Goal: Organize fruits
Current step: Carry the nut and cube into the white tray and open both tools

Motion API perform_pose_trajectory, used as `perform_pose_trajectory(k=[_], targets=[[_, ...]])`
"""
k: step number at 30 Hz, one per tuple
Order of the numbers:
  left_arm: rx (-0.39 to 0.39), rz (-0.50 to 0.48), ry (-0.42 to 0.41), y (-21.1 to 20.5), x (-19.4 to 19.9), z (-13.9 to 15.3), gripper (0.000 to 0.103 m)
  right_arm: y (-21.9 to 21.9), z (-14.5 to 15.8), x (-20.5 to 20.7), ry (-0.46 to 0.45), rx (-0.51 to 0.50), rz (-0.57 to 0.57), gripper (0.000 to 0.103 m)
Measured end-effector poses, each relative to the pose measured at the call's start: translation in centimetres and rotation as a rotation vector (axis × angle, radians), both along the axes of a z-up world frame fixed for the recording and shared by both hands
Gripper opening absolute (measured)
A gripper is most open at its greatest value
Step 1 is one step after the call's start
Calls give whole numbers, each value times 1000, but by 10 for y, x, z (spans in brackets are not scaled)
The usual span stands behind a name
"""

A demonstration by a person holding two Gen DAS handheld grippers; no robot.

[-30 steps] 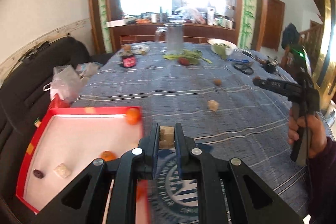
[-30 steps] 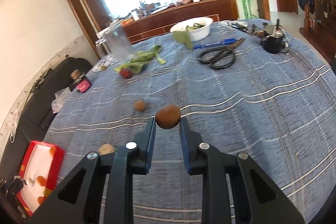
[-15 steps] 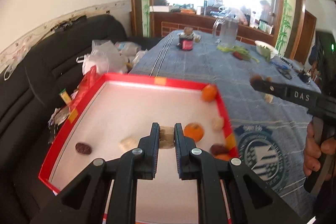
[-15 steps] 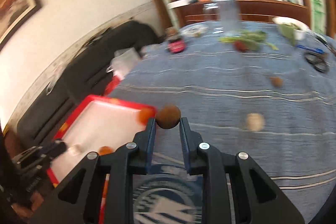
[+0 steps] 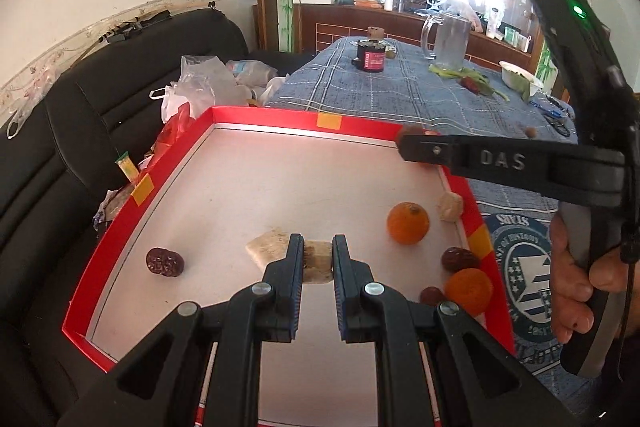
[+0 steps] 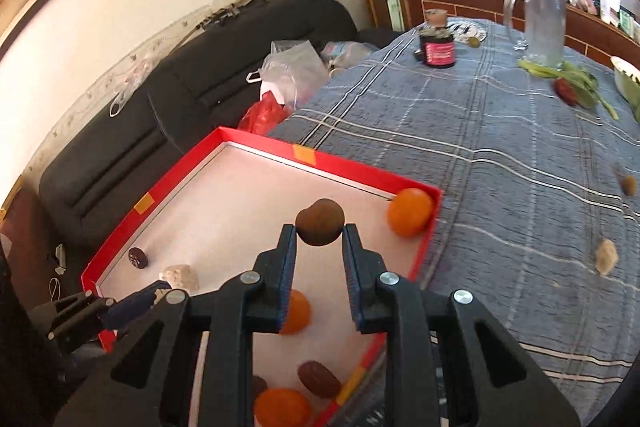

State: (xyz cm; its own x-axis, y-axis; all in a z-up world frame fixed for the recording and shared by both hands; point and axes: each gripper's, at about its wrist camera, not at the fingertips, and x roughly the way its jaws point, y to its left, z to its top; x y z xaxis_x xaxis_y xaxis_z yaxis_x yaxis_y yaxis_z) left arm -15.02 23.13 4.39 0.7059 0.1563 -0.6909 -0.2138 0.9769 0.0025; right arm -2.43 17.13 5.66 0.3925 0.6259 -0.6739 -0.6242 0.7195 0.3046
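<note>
A red-rimmed tray (image 5: 264, 113) with a white floor sits at the table's near left corner; it also shows in the right wrist view (image 6: 256, 142). My left gripper (image 5: 318, 253) is shut on a beige chunk (image 5: 318, 261) low over the tray floor, next to another beige chunk (image 5: 267, 249). My right gripper (image 6: 319, 233) is shut on a brown round fruit (image 6: 320, 221) above the tray's far right part. The tray holds oranges (image 5: 407, 222), dark dates (image 5: 165, 261) and a pale piece (image 5: 450, 207).
On the blue plaid tablecloth (image 6: 500, 155) lie a small brown fruit (image 6: 629, 185) and a beige chunk (image 6: 607, 255). Farther back stand a dark jar (image 6: 437, 47), a glass pitcher (image 6: 542, 23), greens (image 6: 568, 75) and a white bowl (image 5: 518, 79). A black sofa with plastic bags (image 5: 204, 87) is to the left.
Both grippers have moved left from over the tablecloth to over the tray, each still holding its item. The left one has come down closer to the tray floor.
</note>
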Motion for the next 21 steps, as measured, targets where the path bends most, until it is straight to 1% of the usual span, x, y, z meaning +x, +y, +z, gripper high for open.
perform_pose_trajectory(k=[10, 17, 18, 19, 20, 21], targets=[[51, -1, 1, -3, 4, -4, 12, 23, -27, 12, 78, -70, 14, 26], [98, 5, 4, -8, 4, -6, 13, 28, -30, 9, 40, -126, 35, 27], [100, 4, 5, -9, 4, -6, 15, 28, -30, 9, 41, -126, 40, 31], [101, 3, 7, -10, 4, -6, 16, 28, -30, 9, 47, -124, 41, 41], [103, 0, 8, -10, 4, -6, 21, 26, -29, 11, 62, -117, 39, 46], [106, -4, 9, -11, 4, -5, 28, 24, -29, 11, 75, -107, 35, 53]])
